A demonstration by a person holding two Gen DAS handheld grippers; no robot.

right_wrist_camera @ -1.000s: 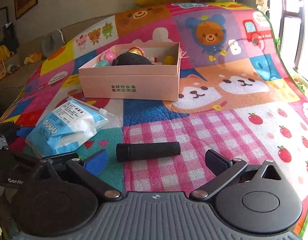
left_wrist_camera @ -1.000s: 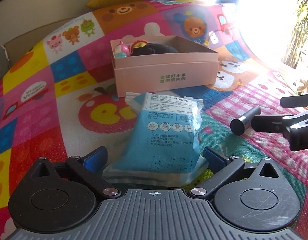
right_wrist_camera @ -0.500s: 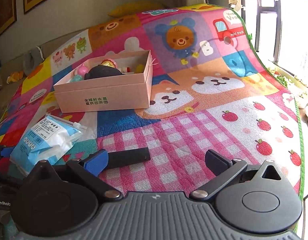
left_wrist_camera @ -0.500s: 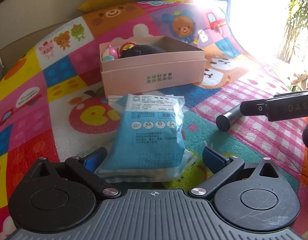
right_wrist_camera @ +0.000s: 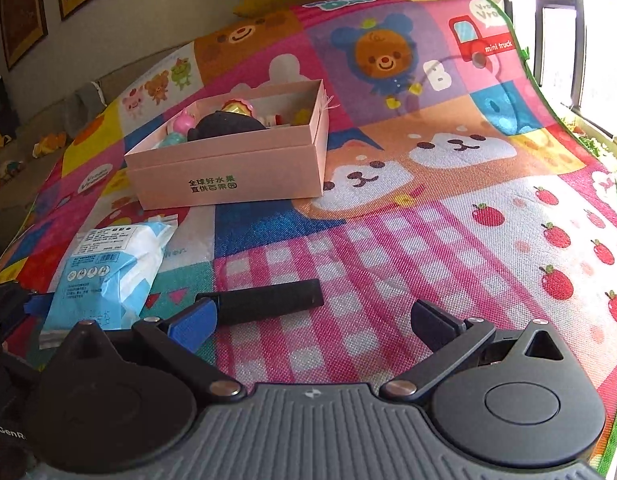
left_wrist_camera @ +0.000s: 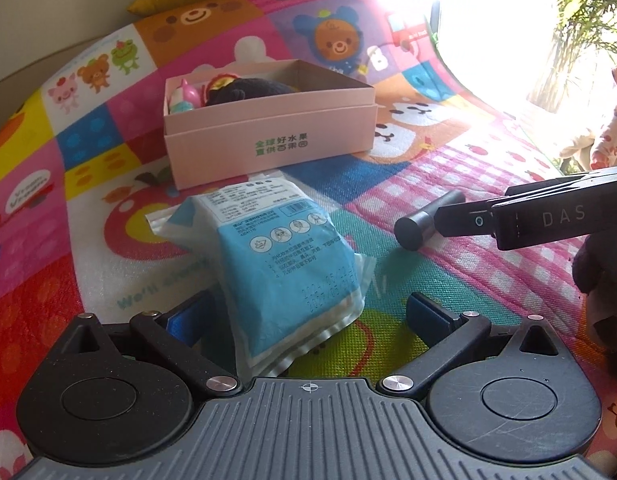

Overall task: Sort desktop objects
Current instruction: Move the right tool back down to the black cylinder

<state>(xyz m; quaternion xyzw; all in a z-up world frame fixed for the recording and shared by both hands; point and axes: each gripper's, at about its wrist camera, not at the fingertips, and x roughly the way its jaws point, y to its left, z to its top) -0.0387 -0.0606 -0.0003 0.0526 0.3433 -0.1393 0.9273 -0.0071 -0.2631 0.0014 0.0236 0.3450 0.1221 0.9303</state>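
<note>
Cylinder [right_wrist_camera: 270, 303] between right hand-held gripper [right_wrist_camera: 314, 318] fingers (nearer left one), ungripped.

My left gripper [left_wrist_camera: 308, 314] and right gripper [right_wrist_camera: 312, 318]: black arms, silver screws, blue pads, ribbed grey bodies.

Count on the play mat [right_wrist_camera: 428, 240]: one pink cardboard box [right_wrist_camera: 228, 176], one blue-and-white sealed packet [left_wrist_camera: 284, 264], one black cylinder [right_wrist_camera: 268, 304]. In the box: one dark plush lump [right_wrist_camera: 224, 126], several small toys, number unclear. Two grippers, left [left_wrist_camera: 308, 312] and right [right_wrist_camera: 312, 320]
</note>
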